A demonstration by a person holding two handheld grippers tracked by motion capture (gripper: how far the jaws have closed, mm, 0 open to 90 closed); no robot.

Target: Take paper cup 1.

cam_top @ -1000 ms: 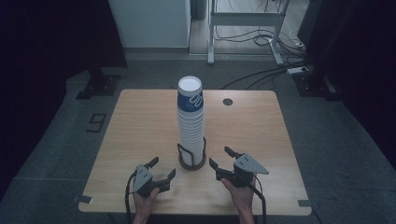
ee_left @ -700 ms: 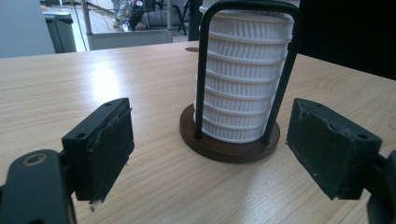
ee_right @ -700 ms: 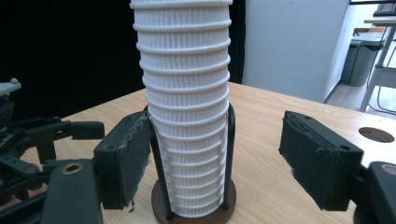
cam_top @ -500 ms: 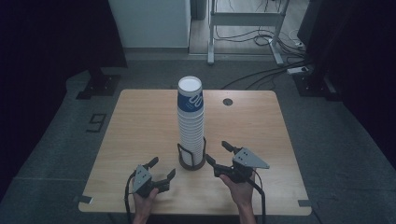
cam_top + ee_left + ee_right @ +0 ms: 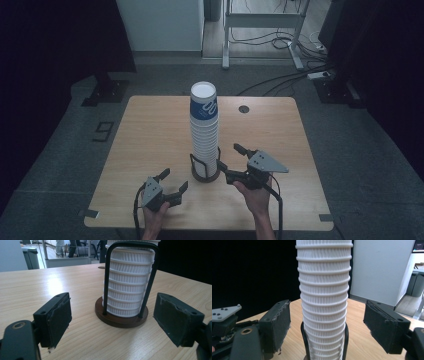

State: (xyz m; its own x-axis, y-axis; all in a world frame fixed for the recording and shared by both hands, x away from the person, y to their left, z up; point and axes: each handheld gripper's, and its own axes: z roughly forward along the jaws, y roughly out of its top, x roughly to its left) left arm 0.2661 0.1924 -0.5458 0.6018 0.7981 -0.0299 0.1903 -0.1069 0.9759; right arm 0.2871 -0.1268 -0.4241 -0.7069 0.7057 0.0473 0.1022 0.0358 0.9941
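Pale wooden tabletop (image 5: 150, 135) carrying a tall stack of ribbed white paper cups (image 5: 204, 135) in a black wire holder on a round brown base (image 5: 121, 319), near my edge. My right gripper (image 5: 232, 162), jaws just opening, stands parted beside it; my left gripper (image 5: 172, 181) rests released, apart

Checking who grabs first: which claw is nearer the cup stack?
Right. The right claw sits just beside the cup stack, jaws open toward it; the left claw is lower-left, farther off.

White ribbed cups (image 5: 205, 145), top one blue-patterned.
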